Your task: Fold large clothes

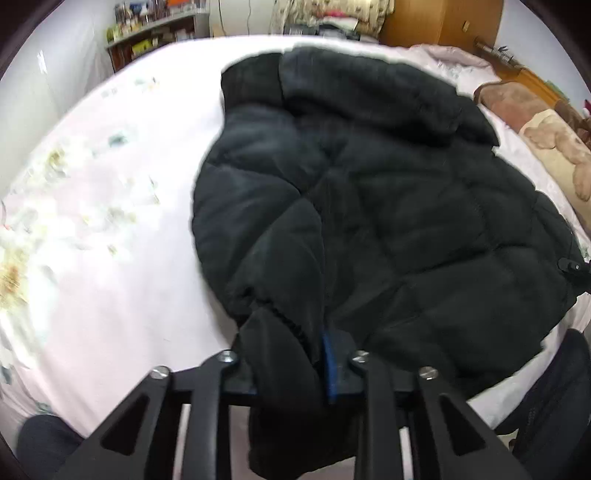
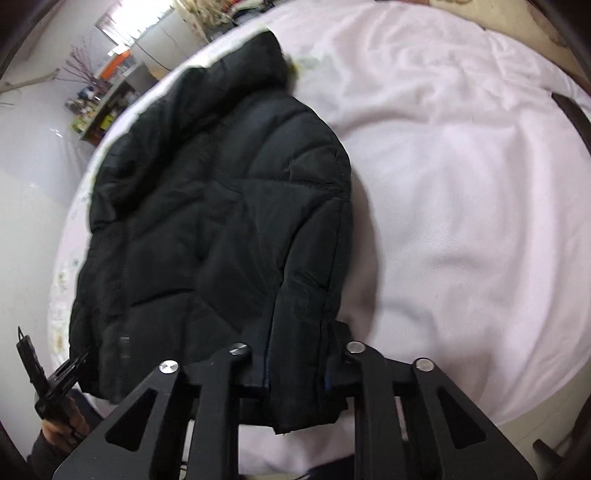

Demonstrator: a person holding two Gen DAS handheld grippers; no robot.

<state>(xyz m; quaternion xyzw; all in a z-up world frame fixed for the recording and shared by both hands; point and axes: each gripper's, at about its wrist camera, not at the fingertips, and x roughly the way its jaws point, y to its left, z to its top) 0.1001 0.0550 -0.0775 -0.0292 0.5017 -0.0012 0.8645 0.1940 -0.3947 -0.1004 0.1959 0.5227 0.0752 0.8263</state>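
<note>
A black quilted puffer jacket (image 1: 369,206) lies spread on a bed covered by a pale pink sheet (image 1: 122,288), its hood end pointing away from both cameras. The left gripper (image 1: 291,373) is clamped on a sleeve cuff at the jacket's near edge, black fabric bunched between its fingers. The right gripper (image 2: 295,373) pinches the jacket's (image 2: 207,206) near hem likewise, a fold of cloth hanging below the fingers. The sheet (image 2: 461,184) beside the jacket is wrinkled. A cluttered grey shelf (image 1: 155,33) stands beyond the bed.
</note>
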